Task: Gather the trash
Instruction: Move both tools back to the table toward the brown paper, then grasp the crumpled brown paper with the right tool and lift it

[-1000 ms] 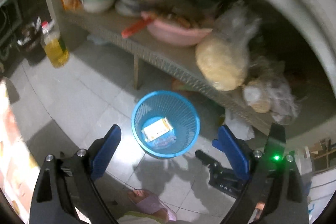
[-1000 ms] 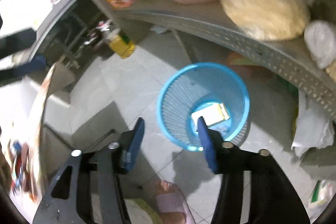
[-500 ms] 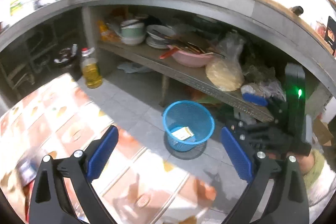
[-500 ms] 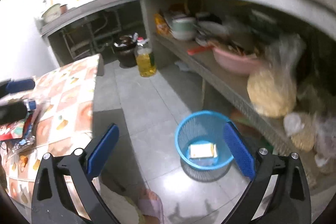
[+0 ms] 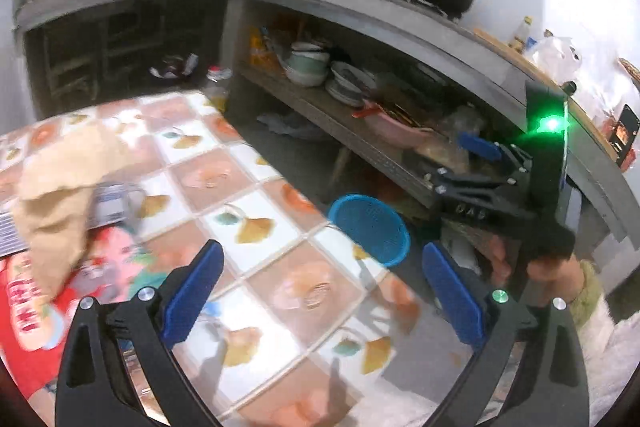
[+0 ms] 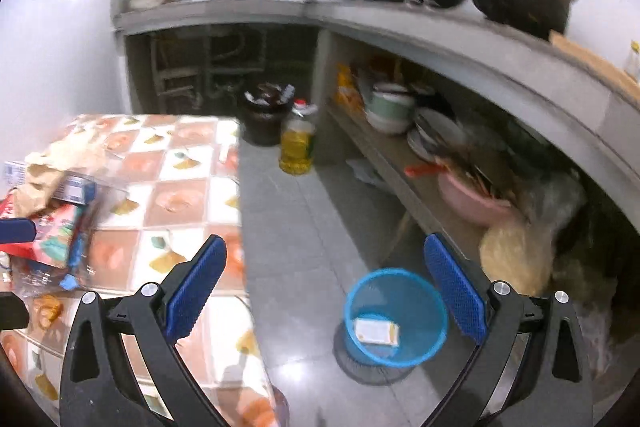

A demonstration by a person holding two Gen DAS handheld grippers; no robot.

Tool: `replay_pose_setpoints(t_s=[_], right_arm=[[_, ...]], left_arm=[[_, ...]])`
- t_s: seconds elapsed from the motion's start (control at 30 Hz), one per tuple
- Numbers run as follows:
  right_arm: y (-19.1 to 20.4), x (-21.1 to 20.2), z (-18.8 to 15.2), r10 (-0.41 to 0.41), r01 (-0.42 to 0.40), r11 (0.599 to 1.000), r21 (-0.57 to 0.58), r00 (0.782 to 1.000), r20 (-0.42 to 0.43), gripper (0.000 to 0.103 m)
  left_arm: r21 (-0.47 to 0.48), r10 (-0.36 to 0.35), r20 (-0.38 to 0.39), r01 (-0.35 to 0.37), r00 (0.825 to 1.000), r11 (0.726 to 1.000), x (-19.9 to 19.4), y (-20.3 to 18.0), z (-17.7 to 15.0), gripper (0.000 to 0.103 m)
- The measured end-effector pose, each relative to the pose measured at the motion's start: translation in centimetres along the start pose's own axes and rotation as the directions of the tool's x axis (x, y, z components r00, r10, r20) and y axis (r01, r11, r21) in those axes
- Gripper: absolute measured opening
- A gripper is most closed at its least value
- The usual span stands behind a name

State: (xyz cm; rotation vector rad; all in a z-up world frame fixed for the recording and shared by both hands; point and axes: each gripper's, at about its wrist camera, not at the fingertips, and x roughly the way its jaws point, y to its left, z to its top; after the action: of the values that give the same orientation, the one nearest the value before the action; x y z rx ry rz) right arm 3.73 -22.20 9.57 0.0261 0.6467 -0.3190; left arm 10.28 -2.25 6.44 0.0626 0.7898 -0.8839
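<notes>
A blue mesh trash basket (image 6: 396, 315) stands on the floor below the shelf, with a white-and-yellow carton (image 6: 377, 331) inside; it also shows in the left wrist view (image 5: 370, 227). Trash lies on the tiled table: crumpled brown paper (image 5: 60, 183), a red wrapper (image 5: 28, 311), and a pile of wrappers (image 6: 56, 223) in the right wrist view. My left gripper (image 5: 320, 299) is open and empty above the table. My right gripper (image 6: 326, 285) is open and empty above the floor, right of the table; it shows in the left wrist view (image 5: 486, 167).
The table (image 6: 184, 199) with a patterned tile cloth fills the left. A concrete counter (image 6: 460, 27) holds a pot and a pan. The shelf below holds bowls and a pink basin (image 6: 472, 203). A yellow oil bottle (image 6: 296, 143) and a dark bucket stand on the floor.
Both grippers have risen and pulled back from the basket toward the table. The table and its trash have come into view. Both grippers stay open and empty.
</notes>
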Motion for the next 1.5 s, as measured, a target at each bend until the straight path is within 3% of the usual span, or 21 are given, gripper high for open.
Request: replay_pose_setpoints(t_s=[0.07, 0.17, 0.3, 0.43, 0.53, 0.63, 0.77, 0.87, 0.97, 1.03, 1.2, 1.33, 1.5], right_arm=[[0.9, -0.1, 0.8, 0.087, -0.087, 0.996, -0.004, 0.996, 0.018, 0.095], [2.7, -0.4, 2.3, 0.258, -0.258, 0.966, 0.003, 0.964, 0.064, 0.095], [6.8, 0.1, 5.0, 0.413, -0.412, 0.911, -0.026, 0.911, 0.018, 0.095], [11.7, 1.9, 7.4, 0.614, -0.616, 0.787, -0.038, 0.787, -0.065, 0.095], [16.3, 4.0, 9.0, 0.731, -0.745, 0.654, -0.129, 0.667, -0.144, 0.095], [20.4, 6.0, 10.0, 0.758, -0.793, 0.562, -0.236, 0.608, -0.237, 0.095], [24.5, 9.7, 10.9, 0.708, -0.786, 0.549, -0.284, 0.618, -0.342, 0.095], [26.8, 12.4, 10.6, 0.681, -0.803, 0.545, -0.242, 0.592, -0.432, 0.095], [28.0, 13.7, 9.8, 0.652, -0.807, 0.543, -0.234, 0.580, -0.489, 0.095], [28.4, 13.4, 9.2, 0.626, -0.788, 0.553, -0.270, 0.607, -0.490, 0.095], [28.7, 13.0, 9.0, 0.604, -0.771, 0.562, -0.299, 0.630, -0.489, 0.094], [28.7, 13.1, 9.2, 0.563, -0.733, 0.599, -0.323, 0.671, -0.482, 0.075], [28.3, 13.2, 9.4, 0.528, -0.700, 0.631, -0.333, 0.703, -0.478, 0.059]], left_arm=[[-0.012, 0.036, 0.014, -0.036, 0.999, 0.999, -0.9, 0.6, -0.3, 0.097], [-0.030, 0.067, 0.058, -0.065, 0.996, 0.997, -2.9, 2.4, -1.1, 0.098], [-0.118, 0.123, 0.144, -0.106, 0.982, 0.987, -5.4, 5.7, -2.1, 0.097], [-0.214, 0.165, 0.194, -0.122, 0.967, 0.969, -7.3, 9.1, -3.0, 0.097], [-0.245, 0.184, 0.201, -0.133, 0.962, 0.960, -7.9, 11.0, -3.8, 0.097], [-0.263, 0.196, 0.196, -0.141, 0.961, 0.954, -8.2, 12.2, -4.6, 0.097], [-0.262, 0.208, 0.195, -0.154, 0.958, 0.953, -8.8, 12.9, -5.7, 0.097], [-0.272, 0.214, 0.196, -0.157, 0.957, 0.949, -8.8, 13.5, -6.2, 0.097], [-0.279, 0.218, 0.195, -0.159, 0.956, 0.947, -8.8, 13.9, -6.5, 0.097], [-0.278, 0.219, 0.194, -0.160, 0.956, 0.947, -8.9, 14.1, -6.8, 0.097], [-0.287, 0.211, 0.189, -0.151, 0.959, 0.946, -8.8, 14.8, -6.9, 0.097], [-0.296, 0.197, 0.197, -0.134, 0.960, 0.946, -8.9, 15.1, -6.9, 0.097], [-0.296, 0.200, 0.205, -0.134, 0.958, 0.946, -9.2, 15.1, -7.0, 0.097]])
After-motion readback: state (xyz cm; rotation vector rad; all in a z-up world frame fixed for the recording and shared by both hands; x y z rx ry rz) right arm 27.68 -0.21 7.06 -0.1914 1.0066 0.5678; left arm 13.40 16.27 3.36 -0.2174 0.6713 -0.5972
